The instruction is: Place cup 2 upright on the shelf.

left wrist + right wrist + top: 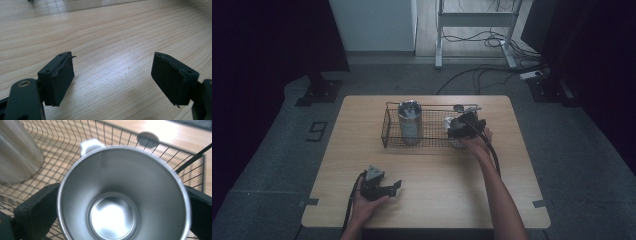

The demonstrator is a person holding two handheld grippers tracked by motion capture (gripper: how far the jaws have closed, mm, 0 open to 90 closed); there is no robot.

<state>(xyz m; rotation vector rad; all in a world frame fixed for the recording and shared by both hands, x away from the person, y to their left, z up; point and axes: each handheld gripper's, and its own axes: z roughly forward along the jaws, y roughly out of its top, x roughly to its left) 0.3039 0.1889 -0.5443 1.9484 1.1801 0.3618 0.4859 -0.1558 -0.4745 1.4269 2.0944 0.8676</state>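
I am seeing lots of bare bench (pixel 437 175) in front of the wire basket (pixel 388 131), so my tongs are getting wide room to pass there. Inside the basket, the tall metal can (pixel 410 121) is blocking the left part. The steel cup (pixel 122 195) is filling the right end. The middle between them is staying free.

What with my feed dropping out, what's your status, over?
Left gripper open, empty. Right gripper straddles steel cup in wire basket, grip unclear. Canister alongside, clear.
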